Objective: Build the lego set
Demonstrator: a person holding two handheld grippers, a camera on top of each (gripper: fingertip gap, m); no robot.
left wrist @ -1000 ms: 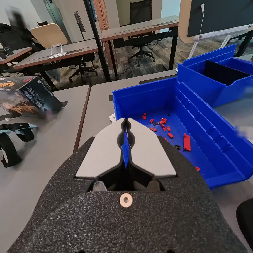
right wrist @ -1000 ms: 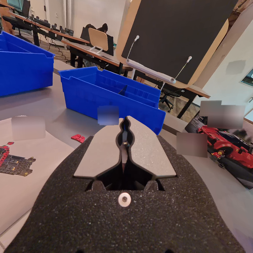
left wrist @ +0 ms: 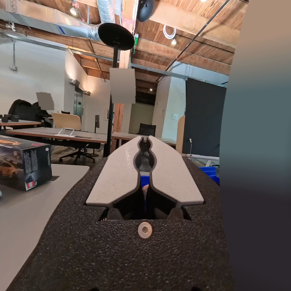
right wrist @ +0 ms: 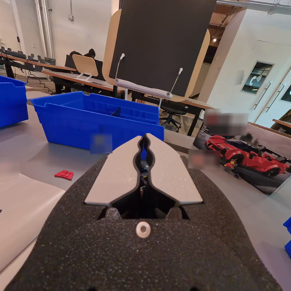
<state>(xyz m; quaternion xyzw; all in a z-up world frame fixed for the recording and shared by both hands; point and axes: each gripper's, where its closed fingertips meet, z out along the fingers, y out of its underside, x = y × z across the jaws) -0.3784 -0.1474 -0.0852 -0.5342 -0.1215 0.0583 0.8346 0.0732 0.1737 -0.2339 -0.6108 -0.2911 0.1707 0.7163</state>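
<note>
Red plate point(right wrist: 64, 175) lay at nine o'clock of the right gripper point(right wrist: 143, 138), whose jaws were pressed together over a dark, half-hidden assembly point(right wrist: 144, 172). The left gripper point(left wrist: 145, 138), jaws nearly touching and seemingly empty, pointed up; best lowered gently toward the plate.

Left tool point(left wrist: 145, 138) tilted upward, fingers closed together, right tool point(right wrist: 144, 135) level, fingers closed together

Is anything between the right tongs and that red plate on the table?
Nothing visible: bare grey table lies between the right tongs and the red plate. But the tongs are shut on dark lego pieces.
</note>
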